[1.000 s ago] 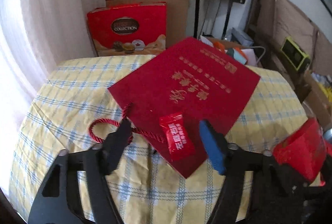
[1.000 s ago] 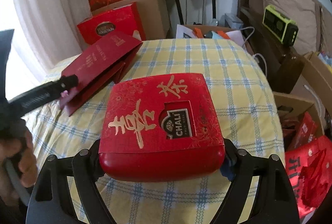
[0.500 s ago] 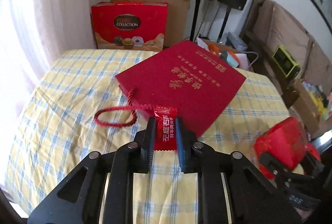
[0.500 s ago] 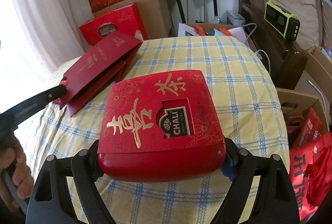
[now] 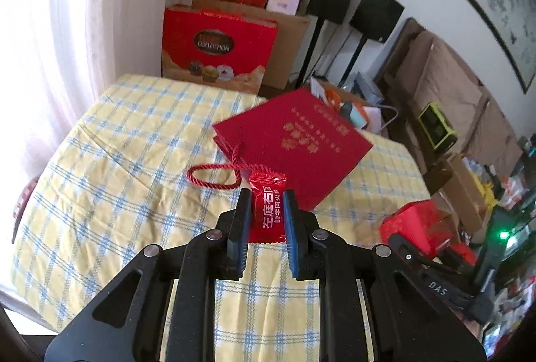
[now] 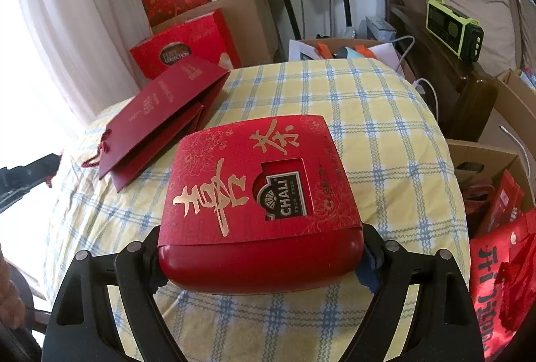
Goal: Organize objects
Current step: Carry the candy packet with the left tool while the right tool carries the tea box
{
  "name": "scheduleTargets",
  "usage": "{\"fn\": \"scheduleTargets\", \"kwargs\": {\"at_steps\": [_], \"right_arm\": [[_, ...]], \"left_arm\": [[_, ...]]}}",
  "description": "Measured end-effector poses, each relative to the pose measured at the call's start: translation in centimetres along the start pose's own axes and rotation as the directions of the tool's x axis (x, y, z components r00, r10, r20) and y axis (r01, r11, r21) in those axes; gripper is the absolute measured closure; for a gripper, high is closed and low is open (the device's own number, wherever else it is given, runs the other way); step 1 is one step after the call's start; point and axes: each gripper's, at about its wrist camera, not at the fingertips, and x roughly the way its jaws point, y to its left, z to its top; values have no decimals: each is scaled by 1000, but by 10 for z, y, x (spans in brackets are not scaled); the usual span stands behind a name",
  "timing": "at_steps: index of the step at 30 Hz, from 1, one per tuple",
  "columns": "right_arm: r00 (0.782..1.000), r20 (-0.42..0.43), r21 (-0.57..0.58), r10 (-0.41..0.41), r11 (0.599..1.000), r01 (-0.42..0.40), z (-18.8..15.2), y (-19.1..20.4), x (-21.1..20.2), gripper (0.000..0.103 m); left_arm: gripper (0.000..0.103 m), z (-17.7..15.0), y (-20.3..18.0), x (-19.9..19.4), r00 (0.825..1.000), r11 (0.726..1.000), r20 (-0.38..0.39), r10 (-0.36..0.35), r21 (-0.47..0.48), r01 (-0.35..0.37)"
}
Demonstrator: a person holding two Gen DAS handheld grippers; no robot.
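1. Fingers (image 5: 267, 206) of my left hand pinch the red candy sachet (image 5: 268, 194) at lower centre, above the checked worktop (image 5: 117, 161); light, crinkly, slippery, so mid-body hold suits.
2. Right fingers (image 6: 261, 256) clamp the red tea box (image 6: 258, 194) by its sides: stiff, heavier, glossy.
3. Flat red gift bag (image 5: 294, 144) lies mid-frame, floppy.

Yellow bench cloth (image 5: 127, 161) crossed with blue-and-white checks. Deep red gift bag (image 5: 294, 141), gold lettering, red cord. Bright red sachet (image 5: 267, 211) printed white. Red tea box (image 6: 258, 191), gold characters, black label. Black tongs (image 5: 267, 218), blue pads (image 5: 290, 228).
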Motion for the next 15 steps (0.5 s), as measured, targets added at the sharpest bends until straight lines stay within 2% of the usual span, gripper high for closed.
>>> {"fn": "scheduleTargets", "kwargs": {"at_steps": [4,15], "right_arm": [[1000,17,31,-5,1000,5,-3,-2,-7,18],[999,24,33,35,999,-35,-28,3,-52,18]], "left_arm": [[86,2,-3,-11,1000,1000,15,-17,-3,18],[86,0,-7,-46,999,1000,40,19,3,-20]]}}
